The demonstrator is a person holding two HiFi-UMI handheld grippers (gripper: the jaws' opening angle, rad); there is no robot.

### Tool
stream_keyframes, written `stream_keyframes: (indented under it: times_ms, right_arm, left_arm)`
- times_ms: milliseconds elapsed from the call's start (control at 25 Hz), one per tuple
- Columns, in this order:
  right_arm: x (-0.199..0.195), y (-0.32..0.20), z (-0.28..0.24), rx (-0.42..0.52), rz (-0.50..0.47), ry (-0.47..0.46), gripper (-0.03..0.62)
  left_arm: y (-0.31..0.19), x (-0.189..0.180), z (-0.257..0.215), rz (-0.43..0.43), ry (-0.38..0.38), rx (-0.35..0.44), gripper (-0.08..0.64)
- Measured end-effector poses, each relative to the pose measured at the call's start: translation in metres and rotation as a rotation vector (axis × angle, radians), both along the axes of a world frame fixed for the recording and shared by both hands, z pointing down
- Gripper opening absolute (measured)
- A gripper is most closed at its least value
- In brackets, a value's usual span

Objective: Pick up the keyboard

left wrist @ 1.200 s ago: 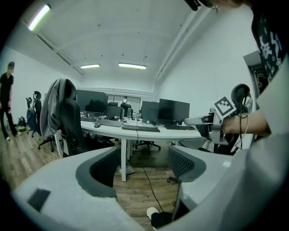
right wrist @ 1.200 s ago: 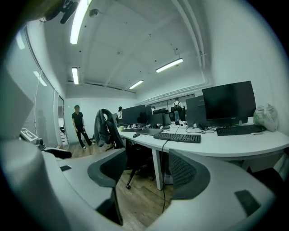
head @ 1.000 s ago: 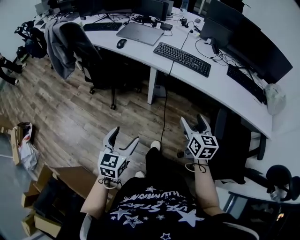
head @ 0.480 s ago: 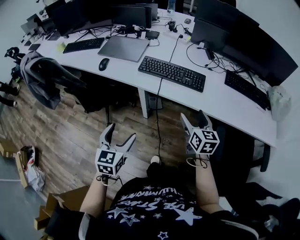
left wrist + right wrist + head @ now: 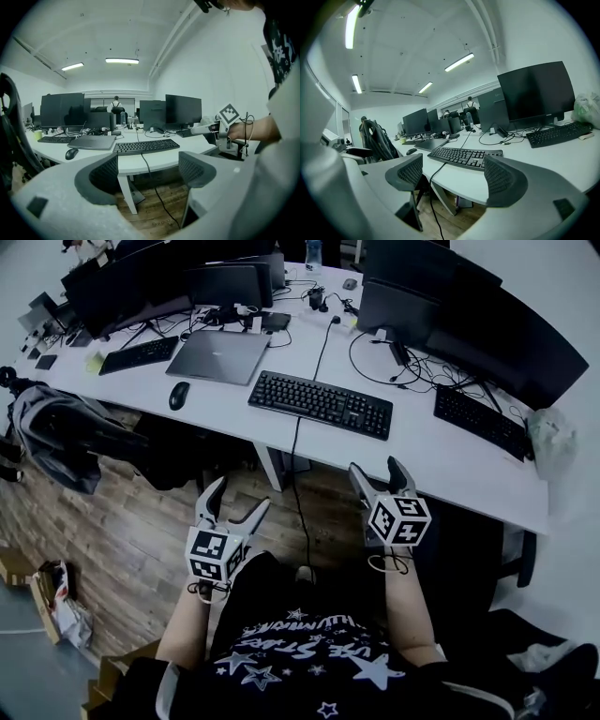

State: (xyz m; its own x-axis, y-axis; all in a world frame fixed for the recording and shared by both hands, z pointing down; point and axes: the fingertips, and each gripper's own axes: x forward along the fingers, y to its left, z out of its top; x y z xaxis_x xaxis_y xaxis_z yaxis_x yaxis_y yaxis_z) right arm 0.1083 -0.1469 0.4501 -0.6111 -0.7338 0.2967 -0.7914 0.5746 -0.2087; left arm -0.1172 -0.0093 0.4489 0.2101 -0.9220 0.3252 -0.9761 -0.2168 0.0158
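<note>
- Probably light and stiff: the keyboard [image 5: 320, 404] is a flat, rigid black slab. It lies on the white table [image 5: 422, 457] near the front edge, ahead of both grippers and well apart from them.
- Low profile, so little edge to bite. My guess is that a hold on each short end, fingers pinching top and underside, would keep it level. Keycaps look slick and could give under pressure, so better not to squeeze across them.
- Its cable [image 5: 297, 432] runs off the front edge and down toward the floor. Expect drag or a snag on lifting.
- Left gripper [image 5: 237, 498]: fingers spread wide, just been opening, nothing between them.
- Right gripper [image 5: 377, 470]: fingers apart, also just been opening, nothing between them.
- Count: three keyboards on the table, namely the middle one, a far-left keyboard [image 5: 141, 353] and a far-right keyboard [image 5: 483, 420].
- Also one closed laptop [image 5: 217, 355], one mouse [image 5: 178, 396], two grippers. Several monitors, number not sure.
</note>
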Motion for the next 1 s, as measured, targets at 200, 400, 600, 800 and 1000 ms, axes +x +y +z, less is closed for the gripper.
stream_keyframes:
  times_ms: [200,400,600,800,1000]
  right_arm:
    - [-0.005,-0.02,0.022,-0.039,0.024,0.044,0.397]
    - [-0.007,-0.057,0.037,-0.058,0.054,0.121,0.422]
    - [-0.017,-0.107,0.053,-0.086,0.036,0.238,0.468]
    - [-0.033,-0.143,0.076,-0.144,-0.062,0.369,0.503]
    - [-0.056,-0.154,0.098,-0.258,-0.238,0.426,0.503]
  left_arm:
    - [-0.033,-0.021,0.021,0.032,-0.002,-0.044,0.397]
    - [-0.098,-0.031,0.037,0.148,-0.057,-0.055,0.397]
    - [-0.177,-0.038,0.046,0.256,-0.1,-0.056,0.397]
    - [-0.238,-0.037,0.054,0.376,-0.138,-0.06,0.397]
    - [-0.277,-0.032,0.062,0.475,-0.146,-0.079,0.397]
